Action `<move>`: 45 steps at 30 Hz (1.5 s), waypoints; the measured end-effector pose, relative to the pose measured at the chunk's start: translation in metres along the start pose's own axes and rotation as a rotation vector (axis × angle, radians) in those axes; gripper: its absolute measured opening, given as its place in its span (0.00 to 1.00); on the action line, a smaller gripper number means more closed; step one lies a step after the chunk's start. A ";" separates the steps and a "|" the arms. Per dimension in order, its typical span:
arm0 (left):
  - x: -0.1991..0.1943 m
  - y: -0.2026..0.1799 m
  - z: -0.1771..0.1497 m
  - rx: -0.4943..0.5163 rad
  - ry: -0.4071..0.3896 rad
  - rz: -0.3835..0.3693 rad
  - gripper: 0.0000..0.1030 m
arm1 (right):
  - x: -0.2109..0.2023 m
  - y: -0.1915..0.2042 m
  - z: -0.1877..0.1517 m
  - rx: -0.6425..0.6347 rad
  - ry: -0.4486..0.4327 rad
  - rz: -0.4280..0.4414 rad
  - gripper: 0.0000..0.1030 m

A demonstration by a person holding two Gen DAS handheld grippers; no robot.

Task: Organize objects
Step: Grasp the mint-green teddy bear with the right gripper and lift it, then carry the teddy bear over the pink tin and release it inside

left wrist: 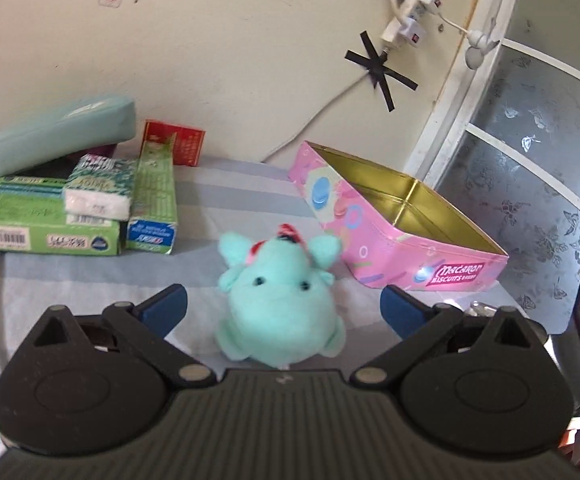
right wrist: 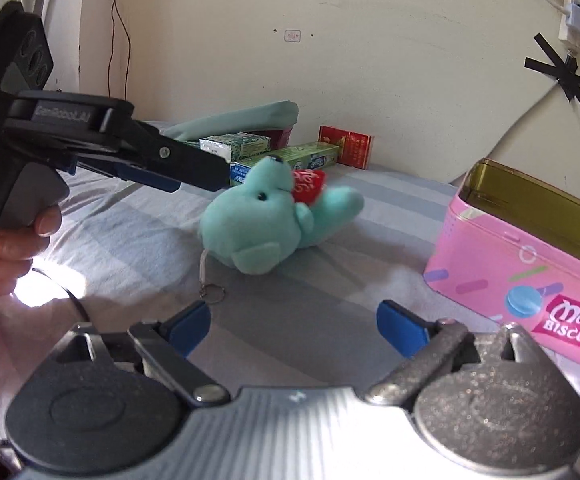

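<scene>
Part of the pale teal pouch is cut off at the frame edge, and the print on the green boxes is too blurred for me to read. The pink biscuit tin runs out of my right view. My left hand-held gripper is spread wide, its blue pads on either side of the teal plush toy without pressing it. The toy lies on the striped sheet, near the open tin. My right hand-held gripper is released too, holding nothing, short of the toy's key ring.
</scene>
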State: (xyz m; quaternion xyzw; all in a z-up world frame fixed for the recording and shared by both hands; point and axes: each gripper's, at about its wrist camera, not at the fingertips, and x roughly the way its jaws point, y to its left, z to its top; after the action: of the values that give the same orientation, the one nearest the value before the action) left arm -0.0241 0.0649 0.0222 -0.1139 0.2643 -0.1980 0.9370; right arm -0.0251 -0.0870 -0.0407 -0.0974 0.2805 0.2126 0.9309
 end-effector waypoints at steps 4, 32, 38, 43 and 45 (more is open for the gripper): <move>0.018 -0.007 0.004 0.036 0.031 0.066 1.00 | 0.013 0.003 0.009 0.012 0.010 0.034 0.90; 0.132 -0.140 0.060 0.199 -0.020 -0.149 0.64 | -0.013 -0.082 0.008 0.183 -0.319 -0.493 0.57; 0.160 -0.162 0.066 0.209 0.007 -0.181 0.67 | -0.010 -0.118 0.010 0.295 -0.303 -0.586 0.76; 0.155 -0.166 0.065 0.200 -0.064 -0.097 0.73 | -0.010 -0.126 0.005 0.326 -0.304 -0.678 0.94; 0.146 -0.161 0.066 0.196 -0.093 -0.066 0.73 | -0.010 -0.123 0.004 0.309 -0.313 -0.712 0.94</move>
State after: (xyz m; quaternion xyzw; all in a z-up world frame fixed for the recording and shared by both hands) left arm 0.0756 -0.1356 0.0628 -0.0395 0.1961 -0.2481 0.9479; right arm 0.0249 -0.1990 -0.0241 -0.0140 0.1132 -0.1551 0.9813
